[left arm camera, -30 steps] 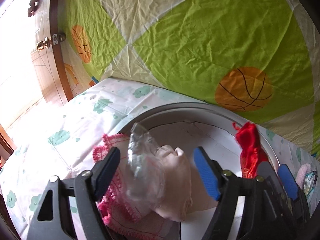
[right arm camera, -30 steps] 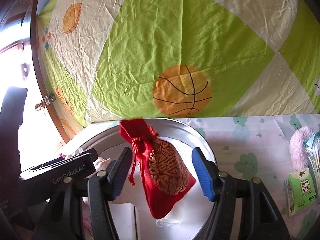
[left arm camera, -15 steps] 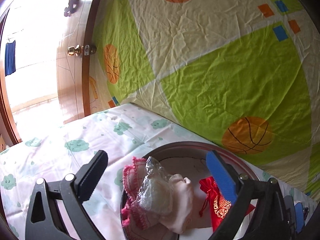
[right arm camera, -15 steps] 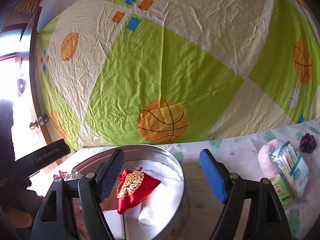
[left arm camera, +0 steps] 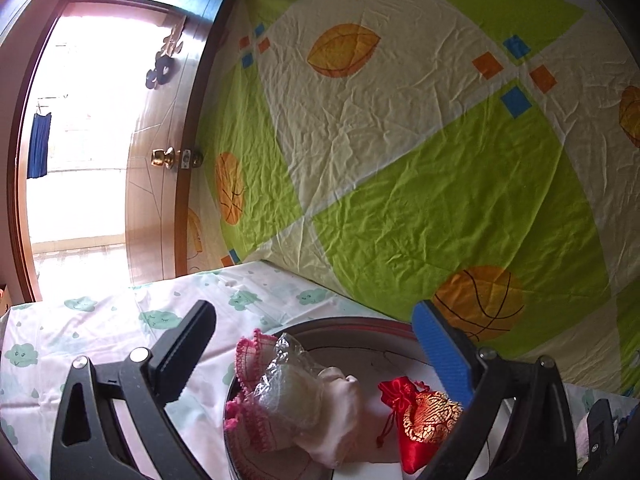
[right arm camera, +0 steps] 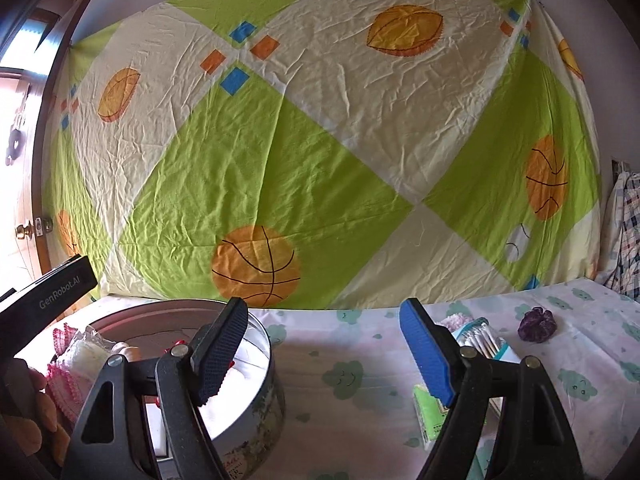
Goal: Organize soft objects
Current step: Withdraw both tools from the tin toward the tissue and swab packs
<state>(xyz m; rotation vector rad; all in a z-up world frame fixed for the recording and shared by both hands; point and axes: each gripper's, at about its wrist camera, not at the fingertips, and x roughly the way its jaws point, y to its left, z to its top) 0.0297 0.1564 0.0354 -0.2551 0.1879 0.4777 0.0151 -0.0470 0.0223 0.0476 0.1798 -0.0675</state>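
- The left gripper [left arm camera: 316,344] and the right gripper [right arm camera: 324,348] both have jaws wide open, holding nothing.
- The small red cloth pouch with gold pattern [left arm camera: 420,416] lies in the round metal tin [right arm camera: 260,364], beside the pink cloth bundle [left arm camera: 304,408].
- Its tied neck points up and left, and it is longest that way.
- Next, I think, go to the purple scrunchie [right arm camera: 535,323] and pinch it softly in the middle.

Shiny metal tin [right arm camera: 262,364], satiny red pouch [left arm camera: 420,416]
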